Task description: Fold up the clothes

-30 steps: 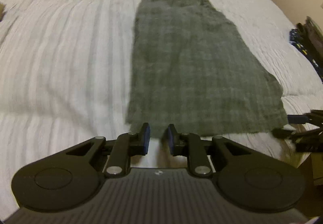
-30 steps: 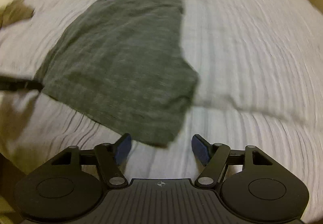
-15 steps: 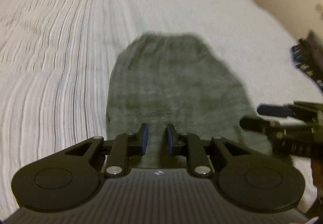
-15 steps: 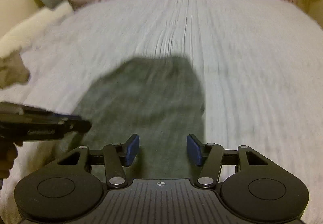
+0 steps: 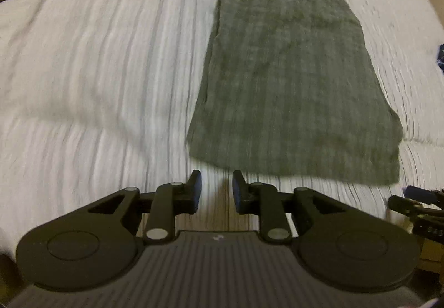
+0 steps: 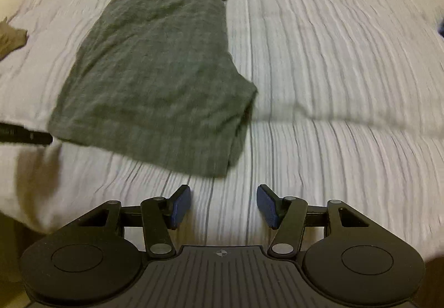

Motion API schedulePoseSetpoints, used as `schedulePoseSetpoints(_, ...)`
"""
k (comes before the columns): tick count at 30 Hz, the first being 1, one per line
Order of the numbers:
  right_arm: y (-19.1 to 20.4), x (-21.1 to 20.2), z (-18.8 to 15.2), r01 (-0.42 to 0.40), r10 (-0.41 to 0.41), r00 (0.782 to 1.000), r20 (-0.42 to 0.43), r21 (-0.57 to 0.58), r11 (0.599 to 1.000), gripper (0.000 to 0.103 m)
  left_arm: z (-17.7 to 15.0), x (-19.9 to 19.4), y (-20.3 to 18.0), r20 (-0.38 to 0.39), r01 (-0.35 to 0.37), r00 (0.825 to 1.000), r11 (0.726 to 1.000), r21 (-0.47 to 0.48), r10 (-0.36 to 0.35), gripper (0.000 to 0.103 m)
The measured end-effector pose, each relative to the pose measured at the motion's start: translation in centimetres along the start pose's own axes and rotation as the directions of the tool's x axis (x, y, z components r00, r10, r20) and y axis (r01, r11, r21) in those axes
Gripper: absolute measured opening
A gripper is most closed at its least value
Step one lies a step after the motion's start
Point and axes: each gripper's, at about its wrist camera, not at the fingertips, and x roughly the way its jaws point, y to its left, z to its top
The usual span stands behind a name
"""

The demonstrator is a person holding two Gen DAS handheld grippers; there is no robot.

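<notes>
The dark grey checked cloth garment (image 5: 291,72) runs lengthwise away from my empty, spread left tool (image 5: 216,187) and right tool (image 6: 224,205), its hem just ahead of both.

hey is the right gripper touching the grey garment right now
Apart. In the right wrist view, a strip of white bedspread shows between the open right gripper and the near hem of the grey garment.
</notes>
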Motion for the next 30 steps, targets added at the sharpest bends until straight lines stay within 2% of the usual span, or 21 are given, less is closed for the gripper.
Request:
schedulePoseSetpoints(3,0.3,-2.7,1.1,-0.048,0.048,0.999,0.019,0.004,0.999,0.057,-0.7,-3.4,-1.5,0.022,-0.028,0.999,1.0,-0.01,0.028,0.029)
schedulePoseSetpoints(6,1.0,-5.6,2.2,-0.06,0.063,0.994,0.09,-0.033,0.998,0.057,-0.9,-7.0,-3.3,0.078,-0.042,0.996,0.999,0.006,0.042,0.038)
schedulePoseSetpoints(11,1.4,-8.9,3.1,-0.061,0.069,0.986,0.149,-0.06,0.996,0.057,-1.0,-11.6,-6.0,0.171,-0.063,0.984,0.996,0.059,0.053,0.041)
schedulePoseSetpoints(14,1.3,-9.9,3.0,-0.061,0.071,0.986,0.152,-0.065,0.996,0.057,-1.5,-13.4,-6.9,0.207,-0.08,0.976,0.995,0.059,0.066,0.044)
schedulePoseSetpoints(18,1.3,-11.1,2.1,-0.061,0.073,0.987,0.146,-0.084,0.995,0.057,-2.4,-15.2,-7.7,0.225,-0.096,0.971,0.994,0.055,0.081,0.045)
schedulePoseSetpoints(30,1.5,-12.5,1.8,-0.042,0.058,0.992,0.115,-0.138,0.99,0.057,-3.9,-15.9,-9.1,0.221,-0.116,0.97,0.992,0.041,0.104,0.045)
